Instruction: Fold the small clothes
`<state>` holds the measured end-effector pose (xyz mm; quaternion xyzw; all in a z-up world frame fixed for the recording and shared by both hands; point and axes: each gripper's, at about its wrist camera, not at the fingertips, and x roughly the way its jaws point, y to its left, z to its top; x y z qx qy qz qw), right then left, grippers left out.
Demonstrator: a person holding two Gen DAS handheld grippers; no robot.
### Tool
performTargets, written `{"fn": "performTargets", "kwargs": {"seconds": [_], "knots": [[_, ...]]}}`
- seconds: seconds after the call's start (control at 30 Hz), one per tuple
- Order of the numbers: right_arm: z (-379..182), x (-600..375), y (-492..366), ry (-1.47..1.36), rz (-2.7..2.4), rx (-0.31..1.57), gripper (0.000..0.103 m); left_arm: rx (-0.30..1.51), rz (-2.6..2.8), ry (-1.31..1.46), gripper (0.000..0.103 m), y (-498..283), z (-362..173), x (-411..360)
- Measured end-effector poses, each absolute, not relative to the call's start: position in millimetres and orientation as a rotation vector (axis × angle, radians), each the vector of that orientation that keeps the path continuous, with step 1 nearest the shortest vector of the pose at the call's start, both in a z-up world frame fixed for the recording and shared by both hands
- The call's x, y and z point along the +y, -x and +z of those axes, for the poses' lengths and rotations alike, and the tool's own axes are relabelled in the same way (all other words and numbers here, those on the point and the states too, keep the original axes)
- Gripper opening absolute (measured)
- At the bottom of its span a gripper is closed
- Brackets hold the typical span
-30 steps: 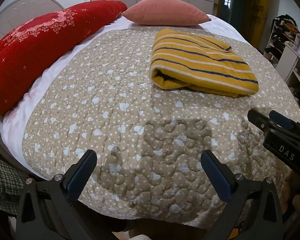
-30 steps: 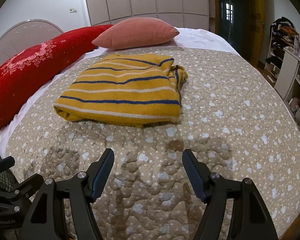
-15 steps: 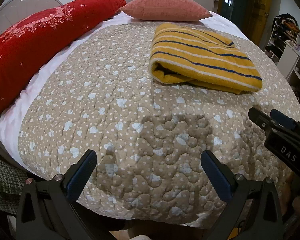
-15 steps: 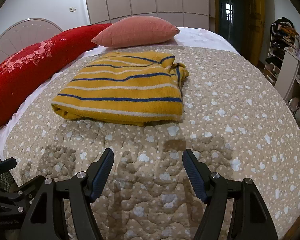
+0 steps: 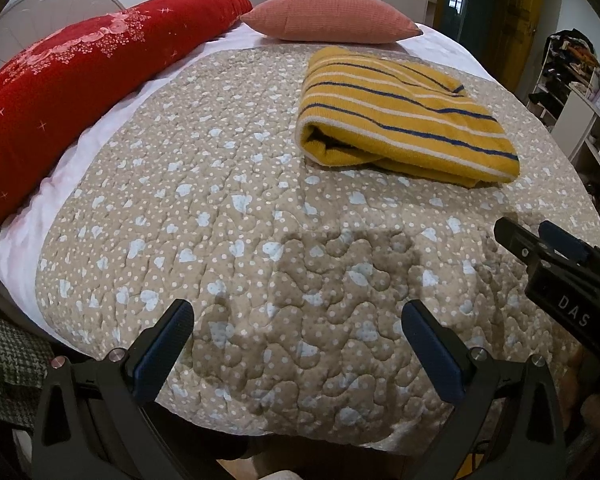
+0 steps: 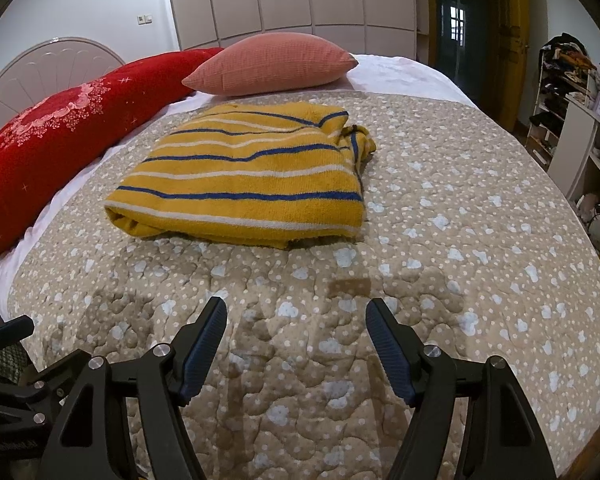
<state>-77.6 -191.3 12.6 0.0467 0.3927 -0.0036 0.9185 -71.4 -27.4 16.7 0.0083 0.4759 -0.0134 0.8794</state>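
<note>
- A folded yellow knit garment with blue and white stripes (image 5: 408, 120) lies on the beige quilted bedspread with white dots and pale blue hearts (image 5: 236, 216), toward the far half of the bed and just short of the pillows.
- In the right wrist view the garment (image 6: 252, 176) shows as a flat rectangular bundle, with a bunched bit of fabric sticking out at its far right corner.
- The left hand-held gripper (image 5: 298, 326) hangs over the near part of the bedspread, its blue-padded fingers spread wide with nothing between them; it is well apart from the garment.
- The right hand-held gripper (image 6: 296, 320) is likewise spread and holding nothing, above the bedspread (image 6: 460, 216) just in front of the garment's near edge.
- From the left wrist view, the right tool's black body (image 5: 556, 276) sits at the right edge.
- A long red bolster with pink floral print (image 5: 72, 80) runs along the left side of the bed.
- A salmon-pink ribbed pillow (image 5: 332, 16) rests beyond the garment.
- Shelves with clutter (image 6: 572, 92) stand at the far right of the room.
</note>
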Motion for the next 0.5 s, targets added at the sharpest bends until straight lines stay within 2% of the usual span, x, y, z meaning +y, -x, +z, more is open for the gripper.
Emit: {"fn": "performTargets", "kwargs": {"seconds": [0.33, 0.5], "knots": [[47, -194, 56, -0.146, 0.009, 0.716, 0.077, 0.989, -0.026, -0.006, 0.103, 66, 23, -17], [64, -191, 29, -0.134, 0.023, 0.673, 0.077, 0.904, -0.036, -0.01, 0.103, 37, 55, -16]]}}
